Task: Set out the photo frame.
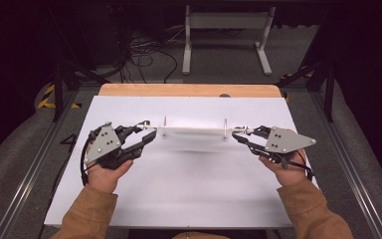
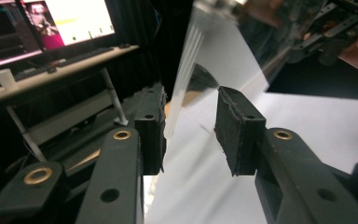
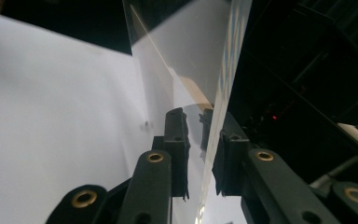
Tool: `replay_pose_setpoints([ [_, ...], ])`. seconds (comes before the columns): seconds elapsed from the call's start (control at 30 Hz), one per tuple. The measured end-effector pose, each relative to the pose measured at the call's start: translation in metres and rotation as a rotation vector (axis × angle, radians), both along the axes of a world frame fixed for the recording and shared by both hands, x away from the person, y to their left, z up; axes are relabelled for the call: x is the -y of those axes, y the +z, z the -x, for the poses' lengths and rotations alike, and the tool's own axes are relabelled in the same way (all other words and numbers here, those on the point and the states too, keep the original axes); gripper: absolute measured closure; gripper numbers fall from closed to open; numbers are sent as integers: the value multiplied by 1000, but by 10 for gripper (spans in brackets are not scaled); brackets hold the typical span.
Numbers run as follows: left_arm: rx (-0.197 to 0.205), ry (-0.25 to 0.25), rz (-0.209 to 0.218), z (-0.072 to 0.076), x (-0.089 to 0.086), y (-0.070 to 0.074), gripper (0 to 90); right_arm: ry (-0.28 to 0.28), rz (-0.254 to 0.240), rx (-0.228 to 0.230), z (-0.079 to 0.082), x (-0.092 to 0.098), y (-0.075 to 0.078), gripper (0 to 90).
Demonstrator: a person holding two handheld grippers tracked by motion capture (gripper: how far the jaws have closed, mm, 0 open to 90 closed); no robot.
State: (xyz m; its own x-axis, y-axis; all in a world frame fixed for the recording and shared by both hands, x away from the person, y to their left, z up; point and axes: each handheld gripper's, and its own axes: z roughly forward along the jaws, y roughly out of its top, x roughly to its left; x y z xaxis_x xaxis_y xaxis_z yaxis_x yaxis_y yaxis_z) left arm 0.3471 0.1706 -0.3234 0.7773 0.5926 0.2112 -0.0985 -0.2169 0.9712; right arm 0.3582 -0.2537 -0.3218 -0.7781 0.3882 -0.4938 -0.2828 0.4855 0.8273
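At the left of the high view, the left gripper (image 1: 148,132) reaches toward the left end of a clear, flat, rectangular plastic sheet (image 1: 194,131) that is held edge-on above the white worktop (image 1: 189,184), with two small pegs standing up from it. In the left gripper view, the sheet's edge (image 2: 186,88) runs between the two black jaws; the left pad (image 2: 150,126) lies against it, while the right pad (image 2: 235,128) stands apart, so the jaws are not clamped on it. The sheet spans between the two grippers. At the right of the high view, the right gripper (image 1: 238,133) meets the sheet's right end. In the right gripper view, the sheet (image 3: 214,93) passes through a narrow gap between the pads (image 3: 175,140); whether they press on it I cannot tell.
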Motion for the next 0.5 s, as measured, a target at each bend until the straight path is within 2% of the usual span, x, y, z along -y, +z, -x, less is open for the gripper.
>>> replay_pose_setpoints([
  [0.07, -3, 4, 1, -2, 0, 7, 649, 19, -27, -14, 0, 1, 8, 771],
  [0.2, -12, 3, 14, -2, 0, 13, 655, 37, -73, -77, 2, 2, 17, 776],
  [0.5, -70, -44, 91, -6, -2, 28, 681, 90, -205, -228, 0, 10, 33, 778],
])
